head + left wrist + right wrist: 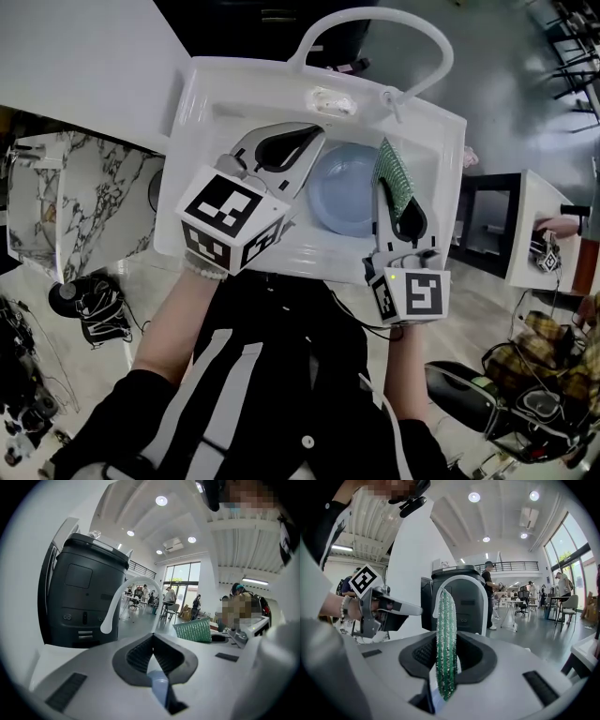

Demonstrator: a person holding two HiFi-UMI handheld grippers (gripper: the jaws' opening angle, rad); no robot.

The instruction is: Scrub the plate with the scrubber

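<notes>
Both pointing nearly level | left gripper (312, 139): plate (342, 199) | right gripper (383, 187): scrubber (397, 172)

A white sink (195, 131) carries an arched white faucet (375, 14).

Left gripper (153, 641) jaws closed on pale blue plate (158, 688) edge. Green scrubber (193, 631) beyond, at right. Big black machine (86, 597) at left, white curved handle (121, 603) before it.

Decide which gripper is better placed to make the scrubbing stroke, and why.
Probably right. The right gripper is shut on the green scrubber, beside the blue plate; the left gripper is shut on the plate's rim.
</notes>
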